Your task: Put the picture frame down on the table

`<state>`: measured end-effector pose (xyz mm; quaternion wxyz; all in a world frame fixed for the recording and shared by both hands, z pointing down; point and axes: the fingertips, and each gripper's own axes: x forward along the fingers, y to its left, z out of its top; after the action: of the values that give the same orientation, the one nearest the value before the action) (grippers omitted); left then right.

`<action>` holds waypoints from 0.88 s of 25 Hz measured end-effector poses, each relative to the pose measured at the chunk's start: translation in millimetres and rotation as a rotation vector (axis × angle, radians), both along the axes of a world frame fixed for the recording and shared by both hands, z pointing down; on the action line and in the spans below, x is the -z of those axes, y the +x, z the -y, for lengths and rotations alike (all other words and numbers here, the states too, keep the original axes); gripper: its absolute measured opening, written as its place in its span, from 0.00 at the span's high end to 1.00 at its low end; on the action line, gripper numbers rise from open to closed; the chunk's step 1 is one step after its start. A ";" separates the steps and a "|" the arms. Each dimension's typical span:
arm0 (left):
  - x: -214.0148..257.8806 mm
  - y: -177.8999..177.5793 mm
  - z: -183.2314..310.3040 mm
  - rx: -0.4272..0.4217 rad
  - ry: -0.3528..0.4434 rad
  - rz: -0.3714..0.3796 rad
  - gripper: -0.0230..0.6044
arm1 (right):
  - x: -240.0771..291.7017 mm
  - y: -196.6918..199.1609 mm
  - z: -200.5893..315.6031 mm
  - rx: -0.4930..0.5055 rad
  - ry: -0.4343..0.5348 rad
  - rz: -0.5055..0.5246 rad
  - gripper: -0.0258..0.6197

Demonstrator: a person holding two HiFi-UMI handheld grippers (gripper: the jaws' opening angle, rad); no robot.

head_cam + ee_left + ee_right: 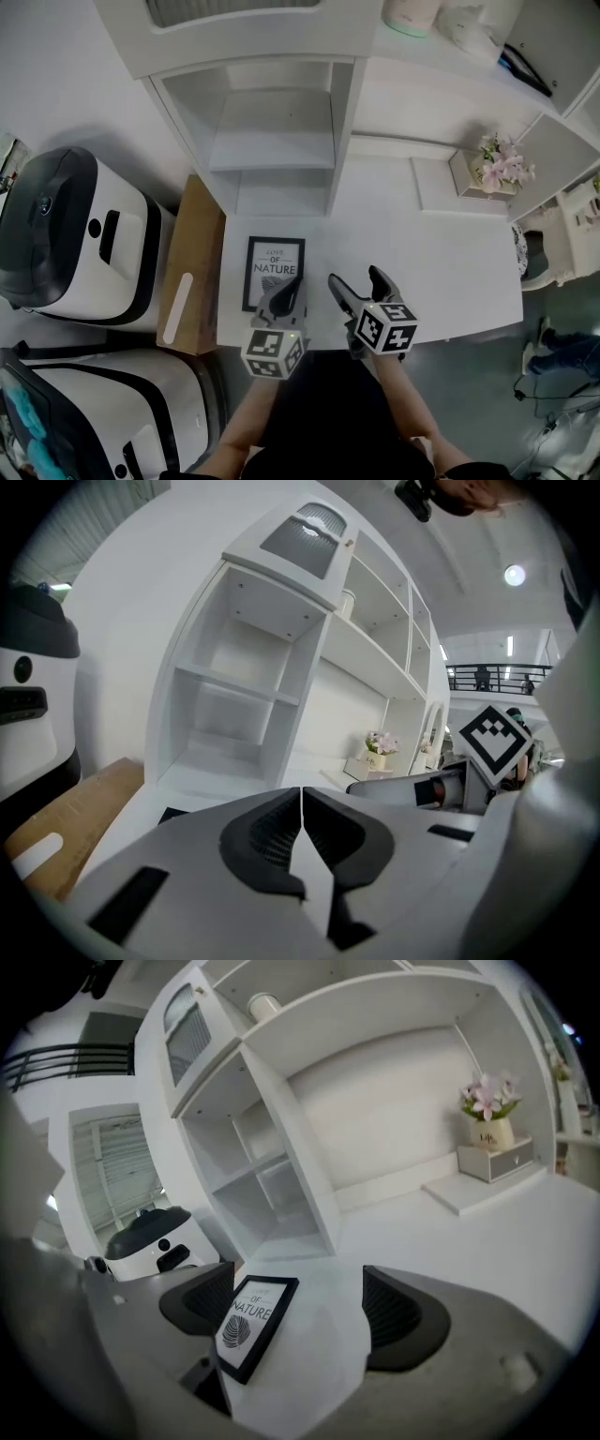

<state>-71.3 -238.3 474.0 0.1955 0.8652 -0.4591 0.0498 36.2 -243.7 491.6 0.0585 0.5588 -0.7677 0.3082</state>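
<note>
The black rectangular picture frame point(274, 272) (a leaf print inside) lies flat on the white surface point(431, 262), near its left edge. The left tongs point(286, 289) are pressed together and empty, by the frame's near right corner. The right tongs point(356, 279), their 2 jaws wide apart, hold nothing.

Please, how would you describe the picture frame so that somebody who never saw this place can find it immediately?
Start at the white table under the tall white shelf unit. Near the table's left edge, in front of the open shelves, the picture frame lies flat. It is the only black-bordered thing there, with the word NATURE and a leaf print.
</note>
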 end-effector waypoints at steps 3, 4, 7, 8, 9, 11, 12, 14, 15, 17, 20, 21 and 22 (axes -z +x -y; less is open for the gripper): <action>13.0 7.8 2.9 -0.013 0.027 0.004 0.94 | 9.5 9.1 0.2 -0.026 0.050 -0.042 0.31; 17.1 10.4 4.1 -0.019 0.035 0.005 0.94 | 12.0 12.0 0.1 -0.036 0.063 -0.050 0.31; 29.6 19.1 7.4 -0.038 0.072 0.015 0.94 | 22.6 23.7 -0.8 -0.083 0.117 -0.075 0.31; 33.9 22.0 8.0 -0.045 0.086 0.021 0.94 | 26.8 28.2 -1.3 -0.103 0.138 -0.090 0.31; 38.5 24.8 8.3 -0.052 0.100 0.026 0.94 | 31.4 32.4 -1.9 -0.123 0.159 -0.107 0.31; 47.9 30.5 7.7 -0.069 0.127 0.029 0.94 | 42.6 40.0 -3.1 -0.160 0.206 -0.147 0.31; 52.5 33.7 7.2 -0.076 0.141 0.028 0.94 | 49.2 43.8 -4.0 -0.178 0.234 -0.171 0.31; 61.7 40.3 6.4 -0.088 0.176 0.031 0.94 | 63.1 51.2 -6.9 -0.215 0.295 -0.222 0.31; 66.5 43.2 6.2 -0.092 0.198 0.034 0.94 | 69.7 54.3 -8.9 -0.233 0.324 -0.247 0.31; 73.8 48.1 5.6 -0.099 0.233 0.039 0.94 | 81.1 59.0 -13.3 -0.265 0.378 -0.292 0.31; 79.2 53.5 3.3 -0.112 0.262 0.055 0.94 | 92.0 61.6 -19.0 -0.284 0.431 -0.328 0.31; 80.4 55.1 1.9 -0.119 0.269 0.067 0.94 | 94.1 61.3 -20.7 -0.282 0.440 -0.329 0.31; 81.2 56.5 0.6 -0.124 0.276 0.076 0.94 | 95.3 61.0 -22.5 -0.279 0.447 -0.329 0.31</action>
<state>-14.7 -238.8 392.7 0.0536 0.9080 -0.4143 0.0311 97.2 -221.3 396.3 0.0148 0.7002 -0.7125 0.0423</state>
